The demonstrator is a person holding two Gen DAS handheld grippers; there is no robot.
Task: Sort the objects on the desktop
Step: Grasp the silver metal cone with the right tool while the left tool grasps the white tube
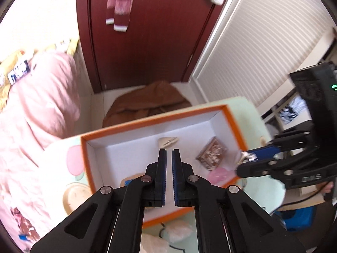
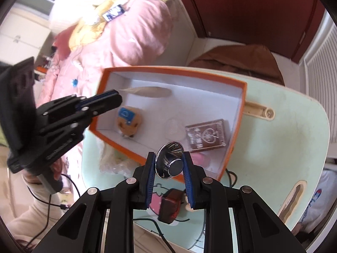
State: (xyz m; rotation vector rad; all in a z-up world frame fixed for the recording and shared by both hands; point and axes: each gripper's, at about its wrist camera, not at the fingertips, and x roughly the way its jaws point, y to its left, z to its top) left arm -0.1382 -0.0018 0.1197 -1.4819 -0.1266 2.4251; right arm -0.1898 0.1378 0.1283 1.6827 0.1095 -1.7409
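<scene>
An orange box with a white inside (image 1: pixel 151 119) (image 2: pixel 244 97) sits on the pale green table (image 2: pixel 280 126). In it lie a brown foil packet (image 1: pixel 211 152) (image 2: pixel 205 135), a beige feather-like piece (image 2: pixel 147 91) (image 1: pixel 168 141), a small orange plush toy (image 2: pixel 127 121) and a pink item (image 1: pixel 219 176). My right gripper (image 2: pixel 169 158) is shut on a shiny chrome cone-shaped object (image 2: pixel 169 162), held above the box's near rim. It shows at the right of the left wrist view (image 1: pixel 245 161). My left gripper (image 1: pixel 169 154) is nearly closed and empty above the box (image 2: pixel 113 99).
A dark red small object (image 2: pixel 170 207) and a black cable (image 2: pixel 230 177) lie on the table near its front edge. A clear crinkled bag (image 2: pixel 113 160) (image 1: pixel 179 230) lies beside the box. A pink quilted bed (image 1: pixel 31 113) stands left, a brown garment (image 1: pixel 147 103) behind the table.
</scene>
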